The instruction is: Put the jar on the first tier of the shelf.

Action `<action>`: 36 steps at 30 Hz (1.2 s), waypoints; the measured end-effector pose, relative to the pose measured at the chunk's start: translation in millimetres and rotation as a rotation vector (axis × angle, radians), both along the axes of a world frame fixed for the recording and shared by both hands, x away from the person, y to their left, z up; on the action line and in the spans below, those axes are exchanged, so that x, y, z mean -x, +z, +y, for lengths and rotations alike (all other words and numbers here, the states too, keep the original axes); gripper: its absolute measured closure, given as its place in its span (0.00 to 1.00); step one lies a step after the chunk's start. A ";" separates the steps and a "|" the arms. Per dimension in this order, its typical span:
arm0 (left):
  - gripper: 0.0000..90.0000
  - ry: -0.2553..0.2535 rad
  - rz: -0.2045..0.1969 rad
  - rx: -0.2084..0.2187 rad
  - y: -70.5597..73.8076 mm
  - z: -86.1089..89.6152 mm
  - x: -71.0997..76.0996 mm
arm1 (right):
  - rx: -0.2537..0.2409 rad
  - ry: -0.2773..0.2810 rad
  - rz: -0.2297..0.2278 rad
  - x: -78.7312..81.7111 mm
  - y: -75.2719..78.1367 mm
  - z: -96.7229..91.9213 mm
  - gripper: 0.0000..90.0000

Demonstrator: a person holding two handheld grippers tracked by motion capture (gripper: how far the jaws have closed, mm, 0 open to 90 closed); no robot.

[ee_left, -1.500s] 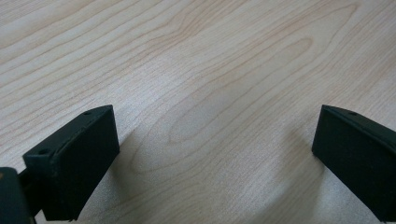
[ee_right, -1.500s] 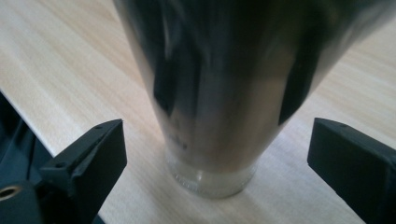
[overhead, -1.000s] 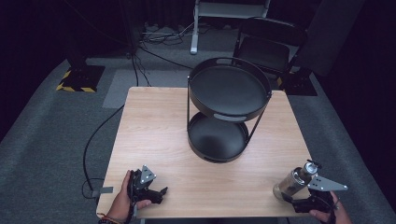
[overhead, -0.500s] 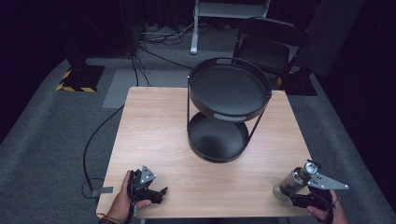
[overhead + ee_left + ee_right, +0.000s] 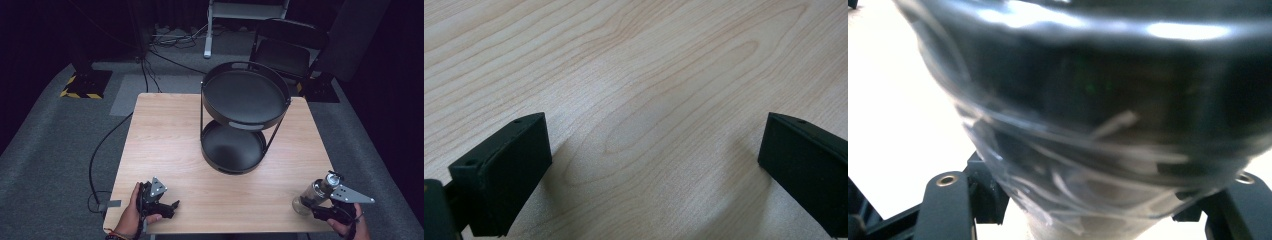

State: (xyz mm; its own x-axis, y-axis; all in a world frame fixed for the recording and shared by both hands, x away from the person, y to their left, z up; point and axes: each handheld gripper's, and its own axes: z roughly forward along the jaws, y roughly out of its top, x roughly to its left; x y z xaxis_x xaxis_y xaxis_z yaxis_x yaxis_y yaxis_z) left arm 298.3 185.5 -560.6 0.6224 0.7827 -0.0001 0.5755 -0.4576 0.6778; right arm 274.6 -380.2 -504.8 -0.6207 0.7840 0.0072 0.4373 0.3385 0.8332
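A clear bottle [image 5: 314,194] with a silvery top leans to the right at the table's front right corner. My right gripper [image 5: 306,207] is shut on its lower part. In the right gripper view the bottle [image 5: 1088,100] sits very close and blurred between the two jaws of the right gripper [image 5: 1088,200]. I cannot tell whether its base touches the table. My left gripper [image 5: 171,205] rests low at the front left, held by a hand. In the left gripper view the left gripper [image 5: 654,165] is open wide over bare wood, with nothing between its fingers.
A black two-tier round tray stand [image 5: 245,95] stands at the middle back of the wooden table [image 5: 165,140], both tiers bare. A cable [image 5: 100,150] trails off the table's left side. A black chair [image 5: 290,50] stands behind the table.
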 end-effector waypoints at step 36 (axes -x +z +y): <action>0.00 0.000 0.000 0.000 0.0 0.0 0.0 | -0.018 -0.077 -0.052 -29.7 24.3 28.0 0.38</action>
State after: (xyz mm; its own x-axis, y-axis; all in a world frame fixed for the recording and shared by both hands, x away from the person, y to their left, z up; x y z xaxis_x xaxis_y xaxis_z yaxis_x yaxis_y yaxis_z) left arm 298.4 185.5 -560.6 0.6224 0.7827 -0.0006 0.5757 -0.4572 0.6779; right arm 304.3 -352.1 -480.5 -0.5588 0.8292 -0.0090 0.4176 0.2908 0.8608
